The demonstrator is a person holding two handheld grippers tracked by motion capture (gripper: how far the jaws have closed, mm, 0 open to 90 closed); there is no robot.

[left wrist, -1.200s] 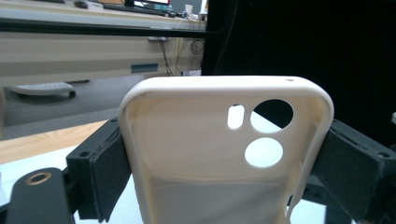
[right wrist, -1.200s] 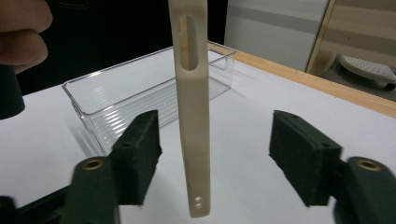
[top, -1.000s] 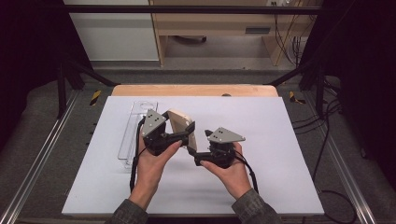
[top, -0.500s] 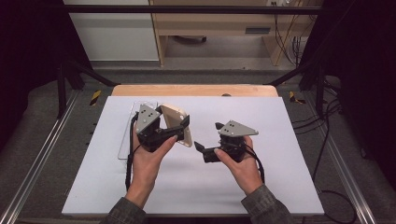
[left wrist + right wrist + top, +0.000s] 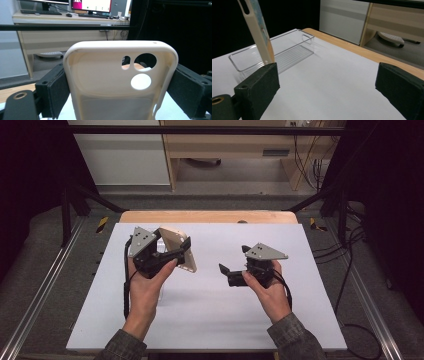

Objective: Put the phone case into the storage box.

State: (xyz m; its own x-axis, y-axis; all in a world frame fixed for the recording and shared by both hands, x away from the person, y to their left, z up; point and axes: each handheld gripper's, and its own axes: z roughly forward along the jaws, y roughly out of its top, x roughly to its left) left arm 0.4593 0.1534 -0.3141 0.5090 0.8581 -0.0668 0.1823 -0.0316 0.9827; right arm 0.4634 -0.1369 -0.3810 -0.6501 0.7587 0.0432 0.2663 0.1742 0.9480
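A cream phone case (image 5: 179, 246) is held upright above the white table mat, with my left gripper (image 5: 176, 254) shut on its two long edges. In the left gripper view the case (image 5: 110, 75) shows its inner side and camera cut-outs, and black pads (image 5: 57, 91) press both sides. My right gripper (image 5: 234, 261) hovers to the right of the case, apart from it, open with nothing between its jaws. The right gripper view shows the wide gap of the right gripper (image 5: 328, 86), the case's edge (image 5: 259, 32) at the upper left, and a clear plastic box (image 5: 287, 50) behind it.
The white mat (image 5: 210, 320) covers a wooden table (image 5: 210, 216). Metal rails run along both sides, and cables (image 5: 345, 270) trail at the right. A light wooden desk (image 5: 230, 150) stands beyond the table, with a grey object (image 5: 390, 38) on the floor beneath it.
The two grippers were close together around the case. The right gripper has drawn away to the right, and the left gripper has moved left with the case in it.
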